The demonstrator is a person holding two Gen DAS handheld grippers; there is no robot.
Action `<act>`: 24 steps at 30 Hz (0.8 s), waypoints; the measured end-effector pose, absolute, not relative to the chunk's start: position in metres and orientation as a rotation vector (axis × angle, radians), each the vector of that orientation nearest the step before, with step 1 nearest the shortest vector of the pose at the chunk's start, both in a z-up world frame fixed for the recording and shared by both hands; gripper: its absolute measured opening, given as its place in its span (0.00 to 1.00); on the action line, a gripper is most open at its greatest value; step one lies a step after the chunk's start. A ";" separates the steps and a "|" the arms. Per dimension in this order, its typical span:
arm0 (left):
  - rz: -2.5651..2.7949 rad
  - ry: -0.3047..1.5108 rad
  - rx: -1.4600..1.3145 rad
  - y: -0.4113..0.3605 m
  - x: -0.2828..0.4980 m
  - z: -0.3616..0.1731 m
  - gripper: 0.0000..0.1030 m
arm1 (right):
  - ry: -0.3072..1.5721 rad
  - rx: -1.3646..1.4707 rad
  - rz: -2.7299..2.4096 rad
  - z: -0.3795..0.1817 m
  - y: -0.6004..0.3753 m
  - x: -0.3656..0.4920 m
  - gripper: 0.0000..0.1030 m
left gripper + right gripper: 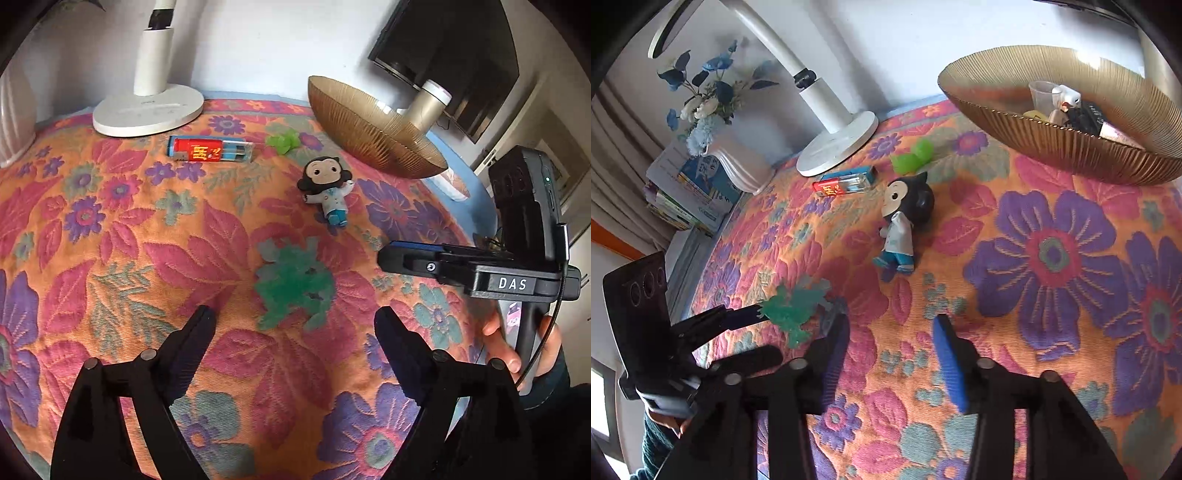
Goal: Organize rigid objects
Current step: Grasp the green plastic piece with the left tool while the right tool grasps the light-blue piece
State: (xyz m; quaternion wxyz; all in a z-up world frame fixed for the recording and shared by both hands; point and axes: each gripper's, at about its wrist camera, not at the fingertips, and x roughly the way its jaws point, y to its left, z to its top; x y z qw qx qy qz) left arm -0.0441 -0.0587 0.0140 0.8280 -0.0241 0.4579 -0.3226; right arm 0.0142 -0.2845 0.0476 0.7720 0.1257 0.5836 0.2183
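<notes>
A worktop [110,236] covered in an orange floral cloth stands against a pale wall, with a white desk lamp [147,110] on its round base at the far left. In the right wrist view a white vase of blue flowers [713,122] and a stack of books [690,195] sit at the far left edge.

A ribbed gold bowl [369,129] rests at the far right of the worktop; the right wrist view shows it already holding several small things, among them a clear cup [1042,94].

Still loose on the cloth: a red and blue lighter [211,149] just in front of the lamp base, a small light green toy [282,142] to its right, and a dark-haired figurine in a white coat [327,192] lying near the bowl. A translucent green figure [295,282] lies nearer, just beyond the left claw.

The left claw [295,325] hangs above the cloth with its jaws wide apart and nothing between them. The right claw [892,339] also stands apart, blue pads facing each other over bare cloth, gripping nothing. A hand [517,343] holds the right claw's handle at the near right.
</notes>
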 end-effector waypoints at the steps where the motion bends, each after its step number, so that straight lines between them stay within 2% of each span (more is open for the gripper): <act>1: -0.692 0.973 -0.031 -0.065 -0.046 0.014 0.85 | 1.265 0.265 0.473 0.047 -0.283 0.014 0.51; 5: -0.559 0.952 0.066 -0.090 -0.044 0.010 0.83 | 1.272 0.279 0.472 0.042 -0.285 0.014 0.52; 7: -0.515 0.937 0.098 -0.096 -0.044 0.009 0.60 | 1.269 0.289 0.475 0.043 -0.286 0.014 0.52; 8: -0.498 0.935 0.116 -0.096 -0.043 0.009 0.44 | 1.270 0.288 0.475 0.043 -0.285 0.015 0.52; 9: -0.486 0.929 0.124 -0.093 -0.043 0.010 0.40 | 1.271 0.281 0.476 0.044 -0.285 0.014 0.52; 20: -0.476 0.922 -0.020 -0.020 -0.061 0.012 0.40 | 1.255 0.103 0.590 0.053 -0.217 0.002 0.53; 24: -0.414 0.899 -0.145 0.009 -0.050 0.010 0.40 | 1.221 0.006 0.554 0.050 -0.187 0.007 0.60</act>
